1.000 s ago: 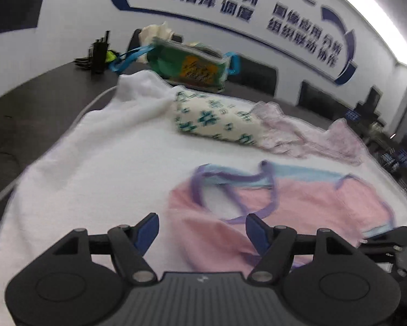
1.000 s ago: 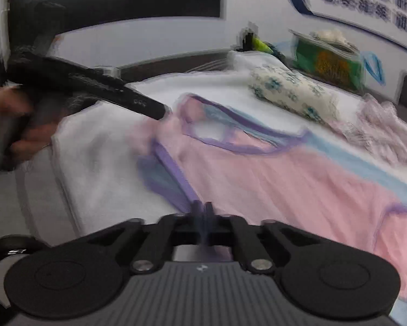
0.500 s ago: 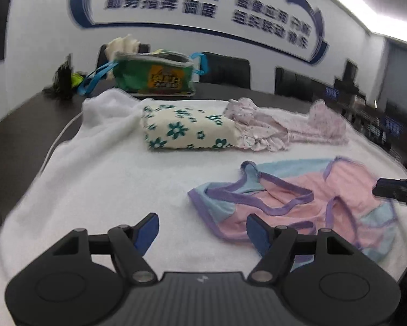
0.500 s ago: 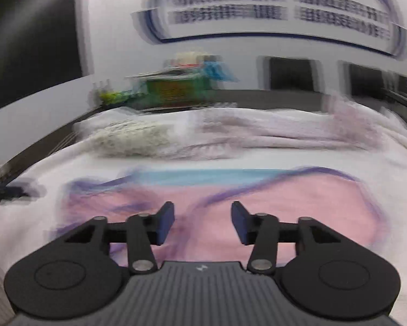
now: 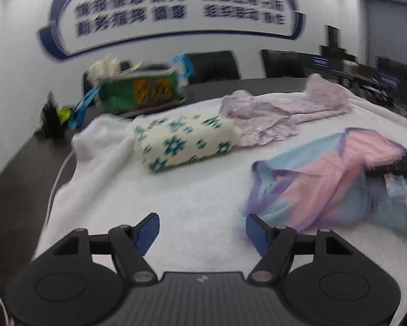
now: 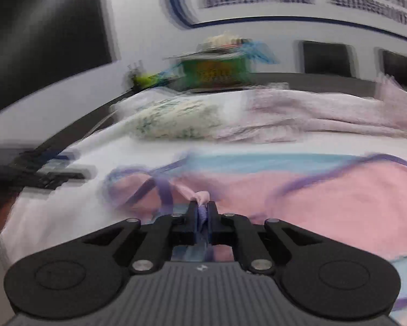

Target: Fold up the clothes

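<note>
Pink fabric with purple trim is pinched between the pads of our right gripper (image 6: 202, 209), whose jaws have come together on a fold of the pink, blue and purple garment (image 6: 325, 190); half a second ago those jaws stood apart over it. In the left wrist view that garment (image 5: 336, 182) lies crumpled at about three o'clock on the white towel-covered table (image 5: 154, 190), with the right gripper's dark fingers reaching in from the right edge.

Our left gripper (image 5: 202, 228) has its blue-padded jaws spread wide with nothing between them, only bare towel below; its opening is unchanged from a second ago.

Bare white towel stretches from six o'clock to ten o'clock of the left view, giving us free room. The towel's left edge meets the dark tabletop (image 5: 21, 168) at nine o'clock, where a white cable (image 5: 57, 179) runs alongside.

A folded cream bundle with green flower print (image 5: 184, 141) sits at twelve o'clock, touching a rumpled lilac garment (image 5: 279, 114) at one o'clock. Behind them stands a green bag with blue handles (image 5: 140, 89).

Compared with a second ago, the pink garment is bunched up rather than spread flat.
</note>
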`<state>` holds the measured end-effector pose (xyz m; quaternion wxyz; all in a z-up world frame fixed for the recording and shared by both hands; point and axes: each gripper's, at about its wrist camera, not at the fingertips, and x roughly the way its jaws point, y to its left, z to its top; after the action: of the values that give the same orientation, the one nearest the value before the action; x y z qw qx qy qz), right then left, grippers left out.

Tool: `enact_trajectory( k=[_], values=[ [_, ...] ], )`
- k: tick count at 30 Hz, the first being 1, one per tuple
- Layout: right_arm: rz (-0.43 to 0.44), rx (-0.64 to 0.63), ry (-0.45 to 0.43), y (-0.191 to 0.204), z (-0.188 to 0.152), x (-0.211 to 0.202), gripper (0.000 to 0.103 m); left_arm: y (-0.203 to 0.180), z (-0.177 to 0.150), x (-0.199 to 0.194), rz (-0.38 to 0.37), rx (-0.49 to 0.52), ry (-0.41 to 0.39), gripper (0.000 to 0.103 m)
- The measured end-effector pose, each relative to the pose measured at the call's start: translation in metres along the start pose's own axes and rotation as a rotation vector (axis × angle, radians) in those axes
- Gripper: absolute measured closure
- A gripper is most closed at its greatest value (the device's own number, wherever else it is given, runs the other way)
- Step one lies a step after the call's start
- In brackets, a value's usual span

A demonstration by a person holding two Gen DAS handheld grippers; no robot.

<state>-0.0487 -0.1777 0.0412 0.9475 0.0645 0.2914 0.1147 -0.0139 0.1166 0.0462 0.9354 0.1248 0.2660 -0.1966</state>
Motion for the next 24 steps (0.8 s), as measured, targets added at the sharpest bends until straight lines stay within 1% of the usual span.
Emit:
enact_trajectory(
  k=[2, 3, 4, 5, 6, 7, 8, 11, 14, 15, 16, 17, 18, 19, 20, 22, 23, 24],
  values=[
    [-0.102, 0.044, 0.008, -0.030, 0.005, -0.001, 0.096, -0.018, 0.006, 0.005, -0.052, 0.076, -0.016, 0.034],
    [-0.155, 0.065, 0.013, -0.044, 0.008, -0.001, 0.093, -0.028, 0.010, 0.009, -0.080, 0.112, -0.019, 0.034],
    [-0.156, 0.082, -0.005, -0.049, 0.007, -0.006, 0.092, -0.040, 0.013, 0.013, -0.109, 0.148, -0.020, 0.034],
    [-0.153, 0.098, -0.025, -0.052, 0.005, -0.010, 0.088, -0.053, 0.016, 0.015, -0.144, 0.192, -0.031, 0.034],
    [-0.131, 0.089, -0.039, -0.051, 0.003, -0.019, 0.082, -0.065, 0.018, 0.014, -0.180, 0.232, -0.053, 0.034],
    [-0.108, 0.078, -0.052, -0.050, 0.000, -0.028, 0.078, -0.076, 0.020, 0.012, -0.204, 0.262, -0.073, 0.034],
    [-0.107, 0.062, -0.067, -0.046, -0.003, -0.031, 0.073, -0.086, 0.022, 0.010, -0.222, 0.289, -0.092, 0.034],
    [-0.116, 0.014, -0.068, -0.036, -0.008, -0.036, 0.072, -0.116, 0.021, 0.013, -0.213, 0.389, -0.127, 0.034],
    [-0.069, 0.031, -0.046, -0.034, -0.006, -0.026, 0.070, -0.142, 0.011, 0.026, -0.189, 0.497, -0.109, 0.034],
    [-0.080, 0.035, -0.037, -0.034, -0.004, -0.020, 0.070, -0.146, 0.009, 0.032, -0.175, 0.515, -0.097, 0.035],
    [-0.092, 0.039, -0.028, -0.033, -0.003, -0.015, 0.070, -0.149, 0.008, 0.038, -0.158, 0.524, -0.080, 0.039],
    [-0.089, 0.043, -0.022, -0.035, -0.002, -0.007, 0.070, -0.152, 0.007, 0.044, -0.142, 0.533, -0.064, 0.049],
    [-0.076, 0.040, -0.005, -0.035, -0.003, 0.004, 0.076, -0.148, 0.008, 0.050, -0.135, 0.513, -0.034, 0.058],
    [-0.062, 0.038, 0.012, -0.035, -0.003, 0.016, 0.082, -0.141, 0.011, 0.056, -0.134, 0.474, 0.004, 0.084],
    [-0.055, 0.023, 0.026, -0.033, -0.004, 0.023, 0.096, -0.132, 0.014, 0.060, -0.133, 0.412, 0.039, 0.096],
    [-0.065, -0.027, 0.027, -0.027, -0.002, 0.023, 0.098, -0.107, 0.020, 0.057, -0.145, 0.258, 0.039, 0.097],
    [-0.052, -0.050, 0.014, -0.024, 0.000, 0.016, 0.098, -0.094, 0.023, 0.051, -0.164, 0.179, 0.026, 0.097],
    [-0.016, -0.057, 0.000, -0.025, 0.004, 0.004, 0.098, -0.081, 0.027, 0.043, -0.202, 0.092, 0.008, 0.097]
  ],
)
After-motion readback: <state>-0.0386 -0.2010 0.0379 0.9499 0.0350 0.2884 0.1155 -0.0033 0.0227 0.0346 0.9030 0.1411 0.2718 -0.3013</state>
